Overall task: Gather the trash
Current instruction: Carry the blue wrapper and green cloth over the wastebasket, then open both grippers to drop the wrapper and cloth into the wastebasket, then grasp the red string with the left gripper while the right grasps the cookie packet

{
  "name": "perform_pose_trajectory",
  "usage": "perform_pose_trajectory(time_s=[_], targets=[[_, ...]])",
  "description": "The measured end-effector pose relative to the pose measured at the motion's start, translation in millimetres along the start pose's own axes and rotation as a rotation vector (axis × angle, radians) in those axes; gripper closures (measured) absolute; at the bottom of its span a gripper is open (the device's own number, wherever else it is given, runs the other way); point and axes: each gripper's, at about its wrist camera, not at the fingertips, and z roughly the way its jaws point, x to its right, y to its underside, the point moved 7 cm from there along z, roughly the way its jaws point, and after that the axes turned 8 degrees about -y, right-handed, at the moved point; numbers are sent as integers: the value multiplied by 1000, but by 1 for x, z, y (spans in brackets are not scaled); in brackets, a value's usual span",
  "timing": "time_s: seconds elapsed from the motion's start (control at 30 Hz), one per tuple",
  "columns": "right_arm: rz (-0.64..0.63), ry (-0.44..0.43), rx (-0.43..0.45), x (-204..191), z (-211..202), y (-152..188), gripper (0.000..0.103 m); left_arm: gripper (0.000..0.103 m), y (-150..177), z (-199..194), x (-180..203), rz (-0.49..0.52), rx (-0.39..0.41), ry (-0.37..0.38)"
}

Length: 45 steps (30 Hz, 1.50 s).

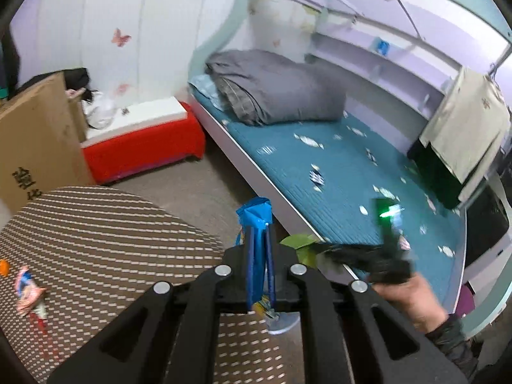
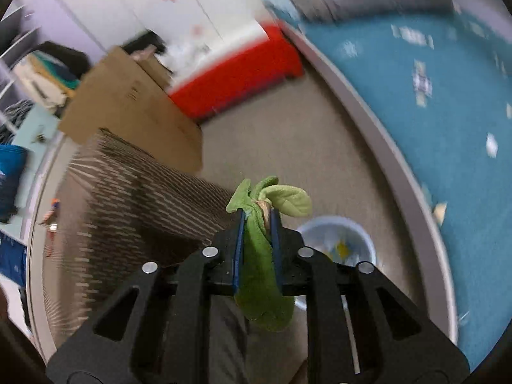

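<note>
Blur: the right wrist view is smeared across the bed point(image 2: 416, 102), the cardboard box point(image 2: 134, 112) and the patterned desk point(image 2: 128, 198); print on the bed cover cannot be read.
Cut off: the blue wrapper point(image 1: 256, 224) runs down between the left gripper's point(image 1: 260, 256) jaws and its lower end is partly hidden by the black frame.
Hidden: the right gripper point(image 2: 257, 224) shows in the left view only as a dark blurred shape beside the bed edge, with the right hand point(image 1: 412, 300) and a dark sleeve behind it.
Hard to make out: the bin point(image 2: 339, 243), pale and round, stands on the floor just below and right of the right jaws; something yellow lies inside, kind unclear.
Left jaws: closed tight on the blue wrapper, which sticks up past the tips.
Right jaws: pressed on a green cloth point(image 2: 265, 224), its folds bunched above the tips and its tail hanging below.
Left pose: tilted downward over the desk edge.
Right pose: tilted down over the floor between desk and bed.
Other trash: 1 crumpled red-and-white wrapper point(image 1: 28, 291) lies on the desk at far left.
</note>
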Motion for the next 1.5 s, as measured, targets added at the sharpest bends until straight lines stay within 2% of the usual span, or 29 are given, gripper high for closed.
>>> perform_pose_trajectory(time_s=[0.03, 0.07, 0.1, 0.17, 0.27, 0.5, 0.67, 0.7, 0.73, 0.77, 0.8, 0.83, 1.0, 1.17, 1.5], targets=[[36, 6, -27, 14, 14, 6, 61, 96, 2, 10, 9, 11, -19, 7], [67, 11, -45, 25, 24, 12, 28, 96, 3, 20, 16, 20, -35, 11], [95, 15, -51, 36, 32, 16, 23, 96, 5, 26, 19, 25, -49, 15], [152, 5, -49, 52, 38, 23, 23, 96, 10, 46, 30, 40, -86, 22], [188, -4, -7, 63, 24, 23, 22, 96, 18, 74, 46, 64, -142, 35], [208, 17, 115, 79, -35, 8, 18, 96, 42, 131, 85, 142, -268, 69], [201, 23, 167, 82, -60, 1, 17, 94, 56, 161, 106, 181, -336, 87], [198, 22, 176, 80, -63, -1, 16, 88, 58, 166, 109, 191, -348, 85], [196, 20, 181, 79, -65, -1, 16, 61, 61, 168, 110, 198, -363, 83], [193, 19, 186, 77, -67, -2, 16, 42, 62, 172, 108, 194, -375, 68], [189, 19, 192, 75, -70, -3, 15, 12, 61, 173, 105, 186, -371, 46], [185, 17, 195, 74, -72, -4, 14, 9, 58, 171, 101, 176, -352, 24], [169, 11, 205, 57, -76, -4, 9, 9, 46, 152, 82, 152, -310, -2], [134, 10, 202, 31, -75, -7, 6, 9, 30, 117, 59, 119, -234, -23], [-19, -33, 200, -61, -76, -21, 6, 9, 10, 33, -4, 21, -71, -74]])
